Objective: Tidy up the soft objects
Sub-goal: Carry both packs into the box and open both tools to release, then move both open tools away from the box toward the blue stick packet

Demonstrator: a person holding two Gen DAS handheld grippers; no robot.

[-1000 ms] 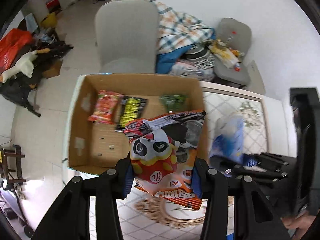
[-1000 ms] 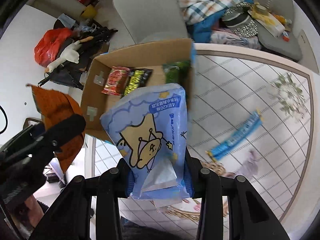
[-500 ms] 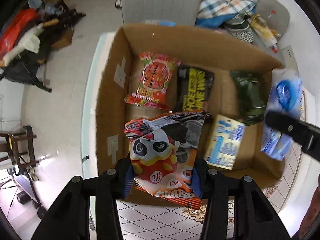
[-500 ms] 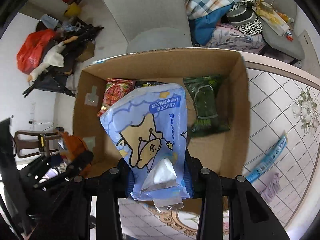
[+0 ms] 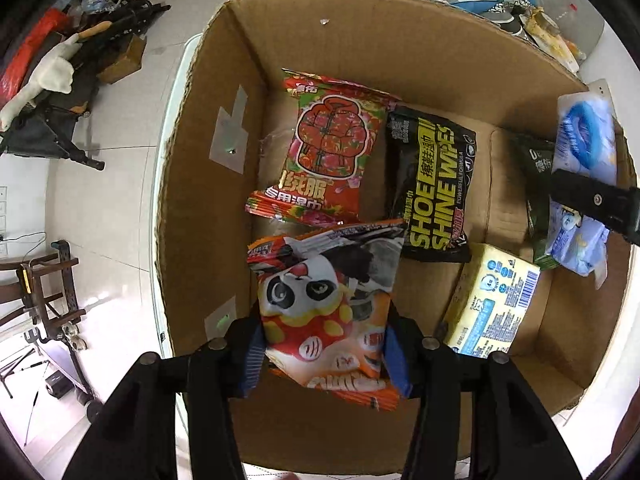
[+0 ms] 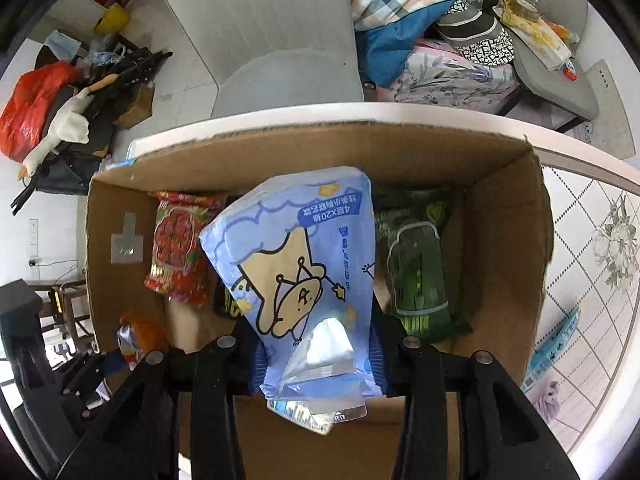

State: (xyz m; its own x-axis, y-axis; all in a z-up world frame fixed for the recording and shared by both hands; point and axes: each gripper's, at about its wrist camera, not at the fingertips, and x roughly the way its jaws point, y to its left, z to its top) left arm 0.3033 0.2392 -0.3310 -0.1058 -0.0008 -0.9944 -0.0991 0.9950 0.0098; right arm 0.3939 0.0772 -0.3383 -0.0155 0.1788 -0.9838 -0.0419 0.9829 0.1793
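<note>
Both grippers hung over the box [image 5: 208,184]. The left gripper [image 5: 324,356] loosened round the panda pack [image 5: 324,308]; the right gripper [image 6: 316,360] eased open round the blue pack [image 6: 304,264], pads still touching.

Right gripper [image 6: 316,354] over cardboard box [image 6: 500,216] — jaws just opening, blue tissue pack [image 6: 296,264] between them; green pack [image 6: 416,280] beneath.
</note>
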